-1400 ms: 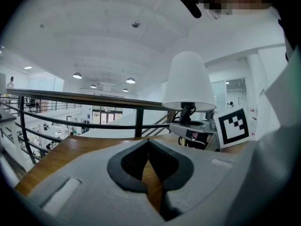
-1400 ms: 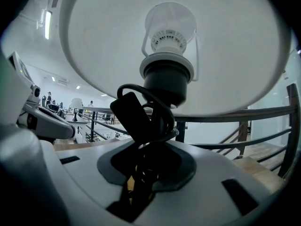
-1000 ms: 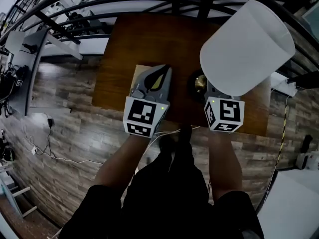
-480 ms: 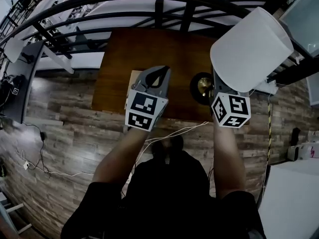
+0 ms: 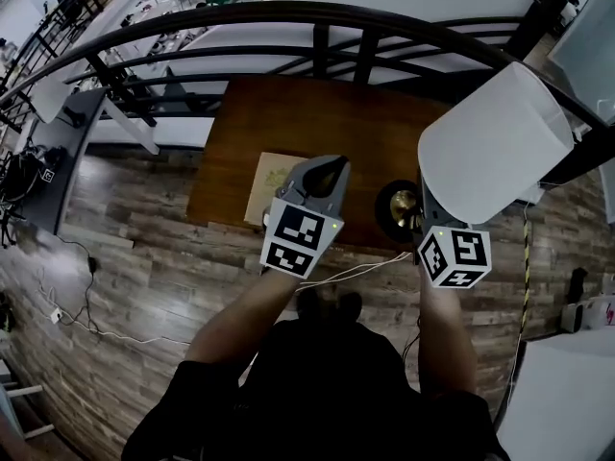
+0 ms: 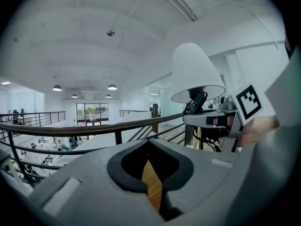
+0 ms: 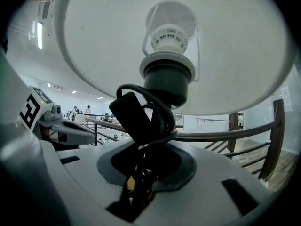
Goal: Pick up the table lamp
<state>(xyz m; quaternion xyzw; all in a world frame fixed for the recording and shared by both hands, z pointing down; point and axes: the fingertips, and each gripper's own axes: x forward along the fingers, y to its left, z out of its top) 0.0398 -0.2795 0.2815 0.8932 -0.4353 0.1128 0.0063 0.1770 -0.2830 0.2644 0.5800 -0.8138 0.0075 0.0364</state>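
Observation:
The table lamp has a white shade (image 5: 495,142) and a dark round base with a brass centre (image 5: 402,209). It hangs over the front edge of the wooden table (image 5: 288,123). My right gripper (image 7: 143,166) is shut on the lamp's stem below the black socket (image 7: 169,76); in the head view only its marker cube (image 5: 454,255) shows under the shade. My left gripper (image 5: 330,164) is level beside it, jaws together and holding nothing. The left gripper view shows the shade (image 6: 195,74) to its right.
A pale sheet or book (image 5: 264,176) lies on the table under the left gripper. A dark metal railing (image 5: 288,17) runs behind the table, with an open hall below. A white cable (image 5: 356,269) trails across the wood-plank floor near the person's legs.
Both grippers have come up toward the head camera. The right one has carried the lamp with it, and the base now sits nearer the table's front edge in the picture.

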